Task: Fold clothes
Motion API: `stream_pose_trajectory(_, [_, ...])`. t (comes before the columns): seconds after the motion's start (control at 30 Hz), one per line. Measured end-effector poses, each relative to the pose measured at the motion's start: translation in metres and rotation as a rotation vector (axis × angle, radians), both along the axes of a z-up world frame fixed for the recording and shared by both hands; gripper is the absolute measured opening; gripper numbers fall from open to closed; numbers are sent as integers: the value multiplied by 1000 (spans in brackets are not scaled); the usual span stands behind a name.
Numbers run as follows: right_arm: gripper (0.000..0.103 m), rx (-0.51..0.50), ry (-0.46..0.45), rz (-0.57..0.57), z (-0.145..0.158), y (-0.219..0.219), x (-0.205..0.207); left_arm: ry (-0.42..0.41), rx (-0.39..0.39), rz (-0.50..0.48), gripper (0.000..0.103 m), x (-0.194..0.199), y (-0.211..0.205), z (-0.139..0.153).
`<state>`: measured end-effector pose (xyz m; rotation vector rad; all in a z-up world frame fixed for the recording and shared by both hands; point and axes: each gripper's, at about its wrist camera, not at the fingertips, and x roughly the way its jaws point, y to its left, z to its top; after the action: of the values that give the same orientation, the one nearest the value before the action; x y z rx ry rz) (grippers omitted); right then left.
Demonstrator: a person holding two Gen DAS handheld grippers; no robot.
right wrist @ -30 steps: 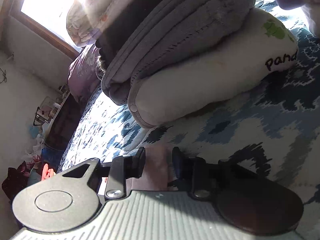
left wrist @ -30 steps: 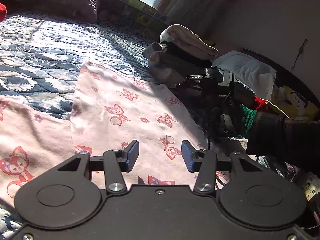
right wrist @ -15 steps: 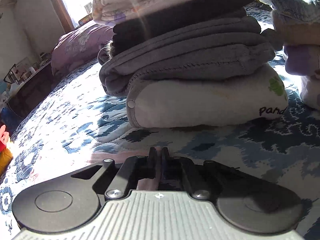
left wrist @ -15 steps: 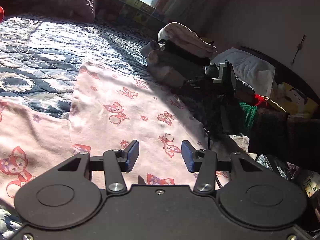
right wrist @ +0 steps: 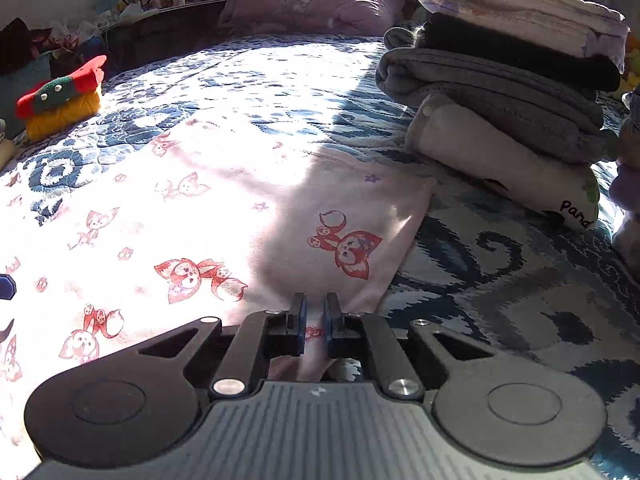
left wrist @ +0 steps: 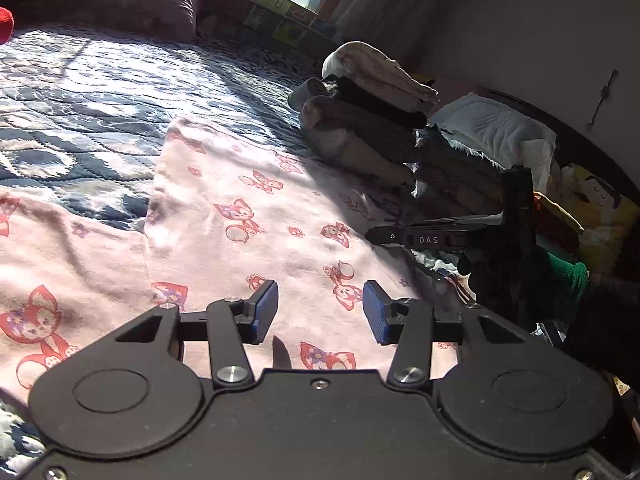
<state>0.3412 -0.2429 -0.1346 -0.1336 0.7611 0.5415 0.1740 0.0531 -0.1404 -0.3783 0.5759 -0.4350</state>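
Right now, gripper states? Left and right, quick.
Left gripper: open, empty, above the pink fox-print garment.
Right gripper: nearly shut, pinching the pink garment's edge between its pads.

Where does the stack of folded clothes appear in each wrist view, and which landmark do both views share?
Left wrist view: stack of folded clothes upper centre-right, beyond the pink fox-print garment.
Right wrist view: stack upper right, on the blue quilt.
Shared landmark: the purple pillow at the bed's far end.
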Motion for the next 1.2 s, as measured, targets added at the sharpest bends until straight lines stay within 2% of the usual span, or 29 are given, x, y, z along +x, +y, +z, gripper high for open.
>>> stream_pose_trajectory(0.07, [10, 88, 12, -39, 11, -10, 5, 6, -2, 16, 47, 0, 4, 3])
stream_pose_trajectory(0.1, [11, 126, 22, -69, 15, -16, 12, 12, -4, 27, 51, 1, 7, 7])
stream_pose_trajectory(0.2, [16, 178, 41, -167, 18, -33, 41, 34, 9, 64, 57, 19, 22, 27])
stream_pose_trajectory(0.27, [17, 222, 68, -234, 15, -42, 65, 68, 39, 70, 58, 56, 34, 36])
stream_pose_trajectory(0.33, [23, 278, 106, -303, 7, -52, 90, 102, 68, 76, 58, 94, 46, 44])
stream_pose_trajectory(0.4, [28, 304, 128, -344, 1, -57, 107, 140, 84, 86, 58, 137, 61, 40])
stream_pose_trajectory(0.53, [32, 351, 171, -351, -12, -60, 125, 230, 61, 124, 56, 216, 86, 26])
stream_pose_trajectory(0.6, [33, 386, 182, -343, -17, -61, 129, 272, 15, 138, 56, 241, 93, 20])
stream_pose_trajectory(0.67, [33, 432, 193, -326, -21, -61, 132, 290, -7, 134, 52, 260, 94, 14])
stream_pose_trajectory(0.7, [31, 442, 197, -313, -23, -59, 134, 300, -5, 132, 44, 267, 92, 11])
stream_pose_trajectory(0.73, [26, 439, 198, -300, -24, -57, 136, 310, 3, 128, 32, 272, 89, 8])
stream_pose_trajectory(0.77, [6, 434, 197, -289, -24, -54, 137, 314, 28, 120, 24, 275, 85, 5])
stream_pose_trajectory(0.8, [6, 432, 184, -283, -23, -53, 138, 318, 53, 112, 3, 277, 81, 2])
stream_pose_trajectory(0.83, [6, 442, 159, -282, -20, -52, 137, 318, 78, 106, 2, 279, 77, -1])
stream_pose_trajectory(0.9, [6, 443, 118, -279, -15, -50, 137, 265, 100, 131, 2, 275, 75, 9])
stream_pose_trajectory(0.97, [7, 327, 131, -273, -22, -38, 140, 249, 95, 137, 2, 270, 77, 8])
stream_pose_trajectory(1.0, [7, 295, 132, -268, -24, -34, 140, 264, 125, 135, 4, 270, 75, 4])
stream_pose_trajectory(1.07, [12, 301, 127, -293, -16, -36, 136, 277, 150, 128, 9, 269, 73, 0])
stream_pose_trajectory(1.1, [21, 301, 118, -304, -10, -37, 132, 274, 149, 136, 23, 267, 75, 5])
stream_pose_trajectory(1.13, [28, 292, 85, -302, -2, -38, 124, 268, 150, 146, 44, 265, 76, 10])
stream_pose_trajectory(1.17, [32, 286, 56, -295, 5, -39, 114, 242, 166, 161, 52, 259, 76, 16])
stream_pose_trajectory(1.2, [32, 288, 36, -276, 13, -39, 101, 203, 188, 174, 54, 248, 77, 25])
